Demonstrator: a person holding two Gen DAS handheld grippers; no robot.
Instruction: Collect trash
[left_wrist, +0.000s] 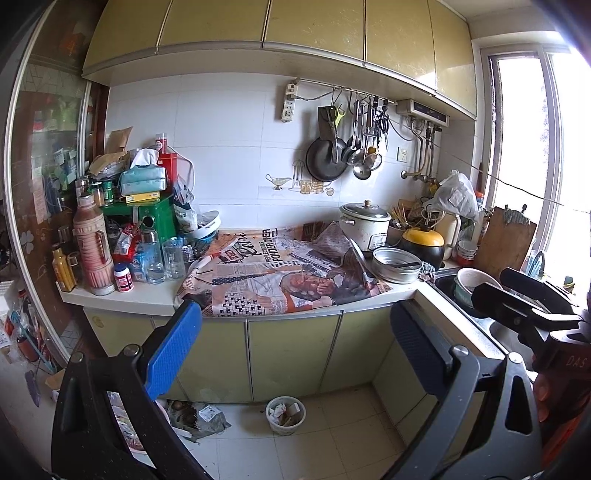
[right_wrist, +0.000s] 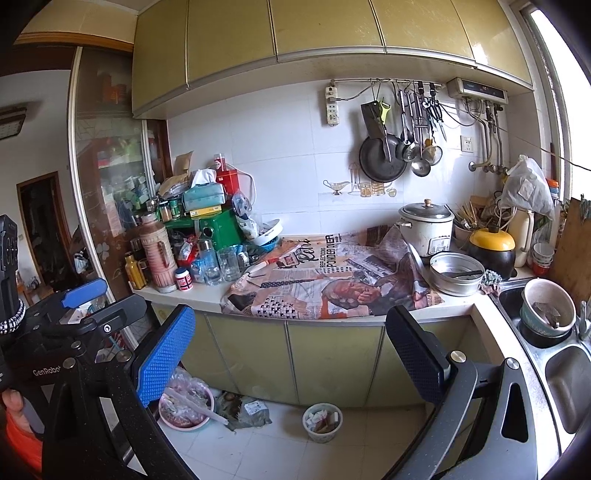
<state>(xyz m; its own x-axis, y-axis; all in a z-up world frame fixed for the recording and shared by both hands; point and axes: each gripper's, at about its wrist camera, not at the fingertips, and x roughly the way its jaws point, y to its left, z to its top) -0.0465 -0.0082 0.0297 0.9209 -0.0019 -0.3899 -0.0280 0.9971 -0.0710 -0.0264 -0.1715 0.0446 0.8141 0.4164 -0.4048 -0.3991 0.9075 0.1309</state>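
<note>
Both our grippers, left gripper (left_wrist: 295, 347) and right gripper (right_wrist: 291, 354), hang with fingers spread wide, holding nothing, well back from the counter (left_wrist: 147, 295). Trash sits low: a small waste bin (right_wrist: 322, 421) on the floor, crumpled wrappers (right_wrist: 247, 410) beside it, possibly scraps, blurred. Risk: reaching down past the newspaper (right_wrist: 325, 284), we could drag it and tip the metal bowl (right_wrist: 456, 273).
</note>
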